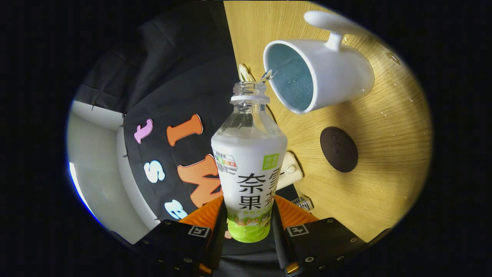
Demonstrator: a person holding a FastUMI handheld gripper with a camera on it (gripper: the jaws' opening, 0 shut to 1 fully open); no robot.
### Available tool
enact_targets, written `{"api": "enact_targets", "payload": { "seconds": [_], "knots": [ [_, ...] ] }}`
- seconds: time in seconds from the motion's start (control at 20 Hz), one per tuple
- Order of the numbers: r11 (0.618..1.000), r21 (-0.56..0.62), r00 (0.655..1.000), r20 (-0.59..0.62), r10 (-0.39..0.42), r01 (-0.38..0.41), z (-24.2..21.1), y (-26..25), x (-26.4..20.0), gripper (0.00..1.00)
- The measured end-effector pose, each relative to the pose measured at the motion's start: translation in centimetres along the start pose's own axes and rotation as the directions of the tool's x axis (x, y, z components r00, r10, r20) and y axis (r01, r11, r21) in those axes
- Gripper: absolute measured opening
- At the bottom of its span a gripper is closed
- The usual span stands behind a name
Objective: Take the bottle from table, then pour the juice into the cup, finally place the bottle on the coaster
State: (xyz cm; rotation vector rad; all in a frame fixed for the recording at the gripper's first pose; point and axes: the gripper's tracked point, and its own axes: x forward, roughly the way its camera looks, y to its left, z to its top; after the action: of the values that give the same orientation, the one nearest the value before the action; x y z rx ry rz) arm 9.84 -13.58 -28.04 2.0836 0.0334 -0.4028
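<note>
Wooden table (384, 161) beyond fingers, bearing cup (326, 77) and dark coaster (339, 149). Gripper (248, 227) clamped on bottle (249, 169), tipped, mouth dribbling at cup rim.

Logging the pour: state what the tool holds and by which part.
The tool is shut on the bottle, gripping its lower body, one finger on each side.

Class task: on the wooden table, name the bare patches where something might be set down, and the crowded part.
Bare wood lies beyond the coaster, and between it and the cup. It is crowded where the gripper tips the bottle at the cup's rim.
</note>
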Motion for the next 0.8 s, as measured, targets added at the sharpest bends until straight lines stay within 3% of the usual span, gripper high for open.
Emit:
{"api": "enact_targets", "payload": {
  "seconds": [0.8],
  "knots": [
    [0.988,0.150,0.999,0.025,0.042,-0.045,0.0,1.2,-0.1,0.58]
  ]
}}
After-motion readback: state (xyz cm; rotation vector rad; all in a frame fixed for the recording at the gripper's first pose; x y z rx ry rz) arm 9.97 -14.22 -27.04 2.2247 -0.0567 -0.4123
